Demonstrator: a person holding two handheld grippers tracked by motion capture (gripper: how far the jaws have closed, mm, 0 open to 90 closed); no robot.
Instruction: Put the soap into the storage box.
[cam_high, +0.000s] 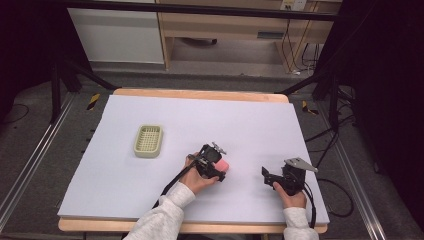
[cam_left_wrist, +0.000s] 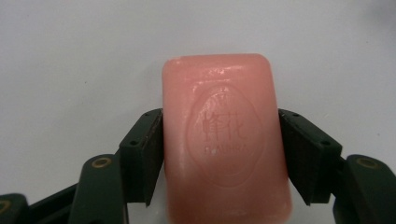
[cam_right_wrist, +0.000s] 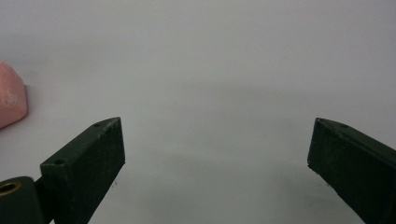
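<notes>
You see the table (cam_high: 250, 125) evenly lit from above, bright against a dark room around it. Shadows on it are soft. In the left gripper view the soap (cam_left_wrist: 224, 140) is sharp at its stamp and blurred at its near edge.

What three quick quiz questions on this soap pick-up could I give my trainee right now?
1. True or false: the left gripper has its pads against both sides of the pink soap bar.
2. What stands between the jaws of the right gripper: A) the soap bar, B) nothing, C) the soap dish?
3. In the high view, on which side of the soap bar does the pale green soap dish lie?

Key: 1 true; 2 B; 3 to its left, apart from it, on the white table cover.
</notes>
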